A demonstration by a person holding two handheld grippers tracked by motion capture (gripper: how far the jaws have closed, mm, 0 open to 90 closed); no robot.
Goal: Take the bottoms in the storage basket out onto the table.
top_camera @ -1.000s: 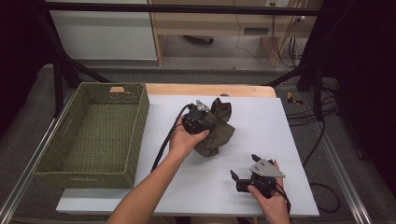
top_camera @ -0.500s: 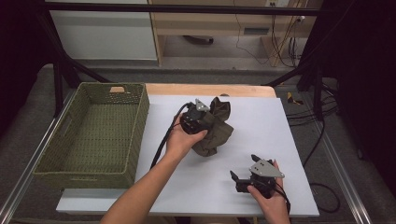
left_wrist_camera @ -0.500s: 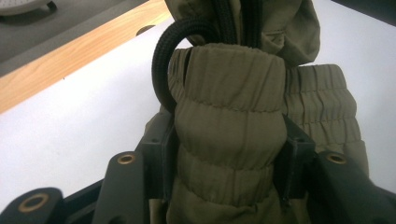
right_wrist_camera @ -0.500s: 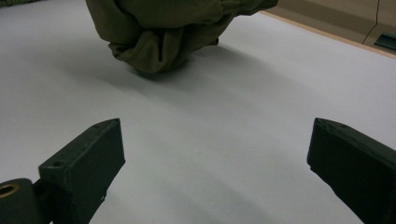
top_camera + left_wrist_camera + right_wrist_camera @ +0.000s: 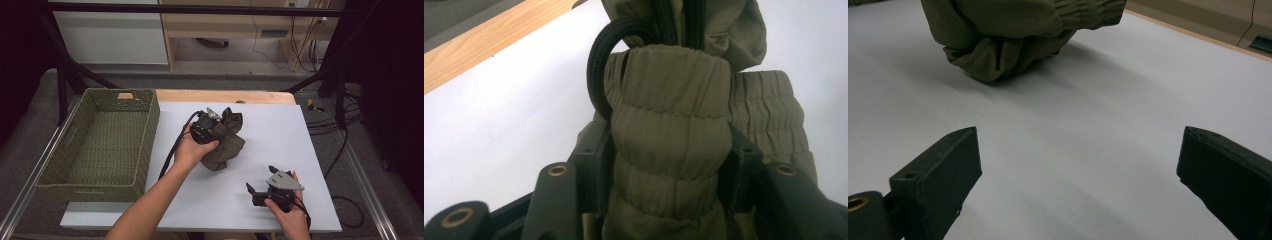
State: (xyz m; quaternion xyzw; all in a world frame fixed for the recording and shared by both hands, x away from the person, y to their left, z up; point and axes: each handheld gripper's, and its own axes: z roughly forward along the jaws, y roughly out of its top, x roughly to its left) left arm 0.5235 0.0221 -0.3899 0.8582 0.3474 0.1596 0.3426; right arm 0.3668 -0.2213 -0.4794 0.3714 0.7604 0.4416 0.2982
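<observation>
An olive green garment (image 5: 225,142) with an elastic waistband and a black drawstring sits bunched near the middle of the white table (image 5: 280,125). My left gripper (image 5: 212,125) is shut on the garment; its jaws pinch the gathered waistband (image 5: 669,145), with the black cord (image 5: 596,75) looping beside it. My right gripper (image 5: 260,187) rests low near the table's front right, open and holding nothing. In the right gripper view the garment (image 5: 1008,35) lies ahead, beyond the spread fingertips (image 5: 943,170).
A green woven basket (image 5: 97,145) stands at the left of the table, nothing visible in it. A wooden strip (image 5: 225,96) runs along the table's far edge. Cables (image 5: 330,110) hang off to the right.
The left gripper and the garment in it have shifted slightly toward the left and front. The right gripper has stayed where it was.
</observation>
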